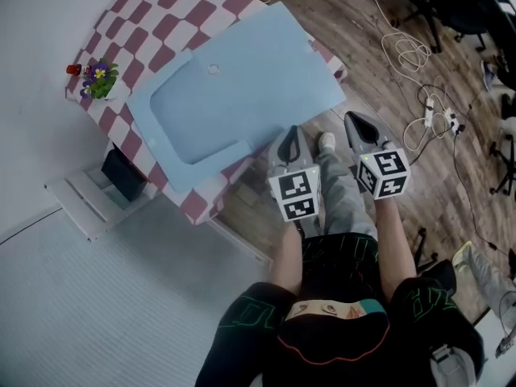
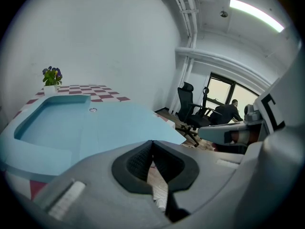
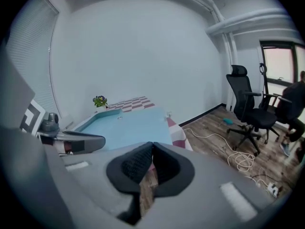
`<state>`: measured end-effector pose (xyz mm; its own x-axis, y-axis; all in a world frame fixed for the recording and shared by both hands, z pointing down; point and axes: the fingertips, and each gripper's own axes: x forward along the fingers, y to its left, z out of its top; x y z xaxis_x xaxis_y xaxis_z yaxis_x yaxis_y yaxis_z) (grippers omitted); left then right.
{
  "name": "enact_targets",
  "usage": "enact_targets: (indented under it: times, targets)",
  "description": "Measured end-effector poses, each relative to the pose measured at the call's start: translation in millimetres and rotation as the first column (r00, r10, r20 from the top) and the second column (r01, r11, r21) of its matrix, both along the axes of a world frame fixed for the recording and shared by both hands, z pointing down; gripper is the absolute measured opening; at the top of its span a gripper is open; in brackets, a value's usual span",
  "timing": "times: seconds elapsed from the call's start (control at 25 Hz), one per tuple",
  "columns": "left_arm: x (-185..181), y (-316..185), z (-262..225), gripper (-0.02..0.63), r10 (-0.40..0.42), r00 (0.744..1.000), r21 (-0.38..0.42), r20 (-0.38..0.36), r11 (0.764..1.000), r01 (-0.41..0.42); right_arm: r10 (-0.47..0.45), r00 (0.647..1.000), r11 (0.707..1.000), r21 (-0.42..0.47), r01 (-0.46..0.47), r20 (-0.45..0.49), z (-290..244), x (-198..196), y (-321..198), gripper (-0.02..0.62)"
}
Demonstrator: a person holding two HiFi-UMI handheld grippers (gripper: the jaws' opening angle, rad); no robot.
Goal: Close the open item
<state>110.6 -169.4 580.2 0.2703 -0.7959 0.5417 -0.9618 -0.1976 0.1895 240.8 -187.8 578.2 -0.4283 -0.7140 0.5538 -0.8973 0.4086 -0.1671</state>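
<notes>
A large light-blue flat case (image 1: 234,95) lies opened out on the checkered table (image 1: 145,6), with a shallow recessed half on the left and a flat panel on the right. It also shows in the left gripper view as the case (image 2: 71,128) and in the right gripper view as the case (image 3: 128,125). My left gripper (image 1: 292,129) hovers just off the case's near edge, jaws shut and empty (image 2: 152,142). My right gripper (image 1: 355,118) is beside it, off the table's corner, also shut with nothing held (image 3: 152,144).
A small pot of purple flowers (image 1: 99,77) stands at the table's far left corner. White cables (image 1: 411,51) and a power strip (image 1: 443,119) lie on the wood floor to the right. Office chairs (image 3: 250,109) stand beyond. A dark box (image 1: 122,174) sits below the table's left side.
</notes>
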Motion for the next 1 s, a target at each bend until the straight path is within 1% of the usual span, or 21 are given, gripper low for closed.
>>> enact_targets:
  times: [0.12, 0.16, 0.2, 0.24, 0.32, 0.36, 0.4, 0.48, 0.56, 0.72, 0.88, 0.92, 1.0]
  targets:
    - [-2, -10, 2, 0.009, -0.001, 1.000, -0.006, 0.021, 1.000, 0.001, -0.017, 0.999, 1.000, -0.026, 0.016, -0.041, 16, 3, -15, 0.005]
    - [-3, -12, 4, 0.009, -0.006, 1.000, -0.015, 0.023, 1.000, 0.007, -0.019, 0.998, 0.999, -0.045, 0.016, -0.057, 24, 5, -19, 0.014]
    - [-5, -12, 7, 0.009, -0.013, 1.000, -0.028, 0.022, 1.000, 0.013, -0.016, 0.998, 0.998, -0.067, 0.012, -0.061, 30, 8, -21, 0.068]
    - [-7, -12, 9, 0.009, -0.020, 1.000, -0.039, 0.020, 0.999, 0.021, -0.010, 0.999, 0.996, -0.087, 0.006, -0.052, 36, 10, -22, 0.091]
    - [-10, -16, 14, 0.009, -0.034, 0.999, -0.053, 0.025, 0.998, 0.035, 0.003, 1.000, 0.994, -0.112, -0.004, -0.005, 42, 12, -27, 0.098]
    - [-10, -18, 16, 0.009, -0.037, 0.999, -0.058, 0.029, 0.998, 0.039, 0.008, 1.000, 0.993, -0.122, -0.005, 0.026, 45, 12, -30, 0.117]
    - [-9, -19, 18, 0.009, -0.039, 0.999, -0.063, 0.032, 0.997, 0.041, 0.008, 0.998, 0.991, -0.133, -0.001, 0.056, 48, 11, -33, 0.141]
    - [-7, -21, 23, 0.009, -0.042, 0.998, -0.077, 0.036, 0.996, 0.045, -0.008, 0.995, 0.988, -0.156, 0.023, 0.095, 54, 8, -37, 0.218]
    - [-8, -23, 28, 0.009, -0.050, 0.998, -0.091, 0.043, 0.994, 0.054, -0.021, 0.992, 0.983, -0.180, 0.044, 0.126, 60, 4, -40, 0.235]
    - [-12, -25, 32, 0.009, -0.079, 0.995, -0.101, 0.055, 0.991, 0.084, -0.016, 0.974, 0.973, -0.219, 0.067, 0.226, 66, -5, -43, 0.241]
    - [-18, -27, 29, 0.009, -0.104, 0.993, -0.089, 0.059, 0.990, 0.109, -0.020, 0.967, 0.975, -0.207, 0.075, 0.253, 64, -8, -47, 0.240]
    - [-20, -26, 28, 0.009, -0.110, 0.992, -0.085, 0.058, 0.990, 0.115, -0.013, 0.966, 0.976, -0.207, 0.069, 0.258, 63, -7, -48, 0.231]
    - [-24, -25, 25, 0.009, -0.122, 0.991, -0.079, 0.054, 0.989, 0.126, -0.003, 0.965, 0.979, -0.195, 0.056, 0.261, 59, -4, -49, 0.180]
